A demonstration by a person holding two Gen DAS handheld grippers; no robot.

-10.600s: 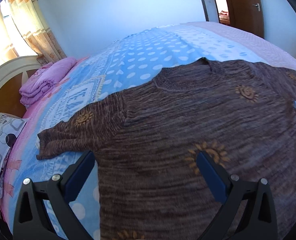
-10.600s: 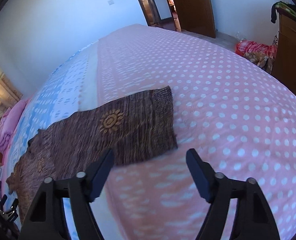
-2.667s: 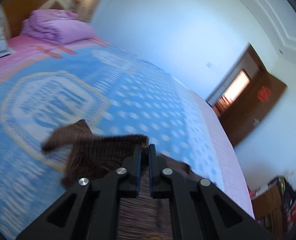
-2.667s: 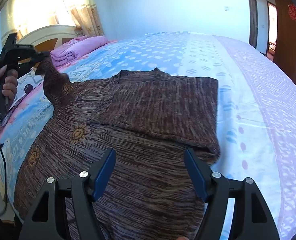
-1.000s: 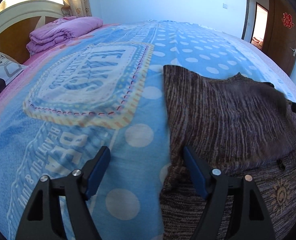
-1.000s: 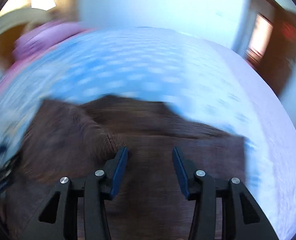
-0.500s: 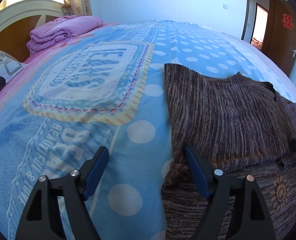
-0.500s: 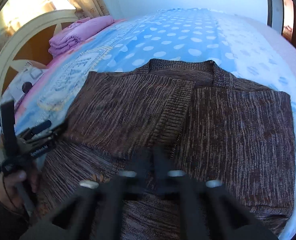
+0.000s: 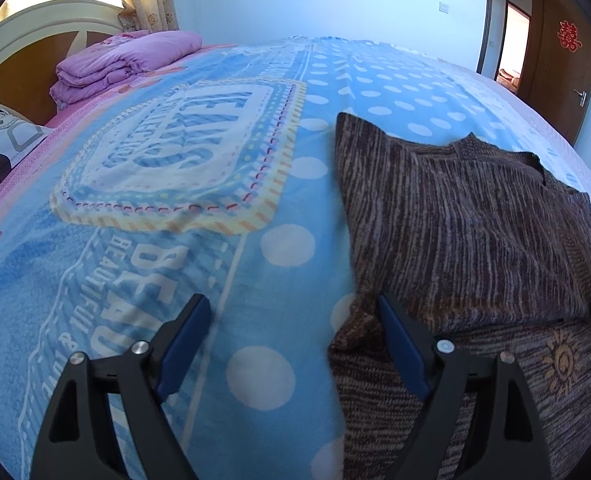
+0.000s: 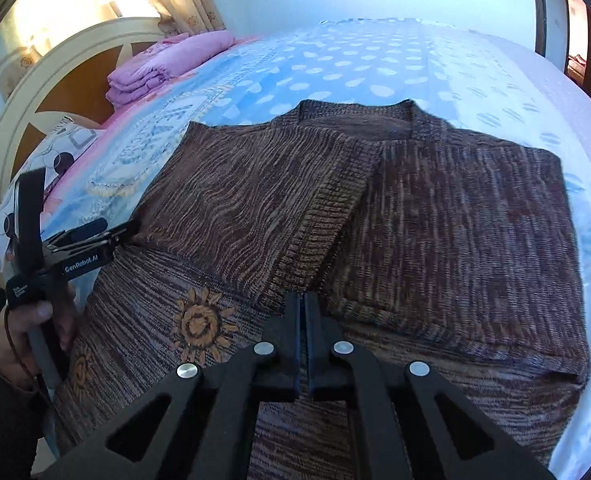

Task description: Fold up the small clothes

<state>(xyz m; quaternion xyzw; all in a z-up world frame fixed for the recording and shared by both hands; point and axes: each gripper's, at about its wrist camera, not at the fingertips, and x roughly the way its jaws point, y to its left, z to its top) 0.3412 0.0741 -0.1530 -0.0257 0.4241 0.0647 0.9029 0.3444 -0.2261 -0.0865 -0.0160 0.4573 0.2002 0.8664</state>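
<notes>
Blue polka-dot bedspread (image 9: 143, 280) with big lettering covers the bed, folded purple blanket (image 9: 123, 60) up by the cream headboard (image 10: 55, 64), patterned pillow (image 9: 3, 148) nearby, brown door (image 9: 563, 52) far right.

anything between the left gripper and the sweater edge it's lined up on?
Nothing visible. The left gripper is open, its jaws having just opened wider, straddling the sweater side edge, with only bare blanket under its other finger. The right gripper is shut, over the folded sleeves.
</notes>
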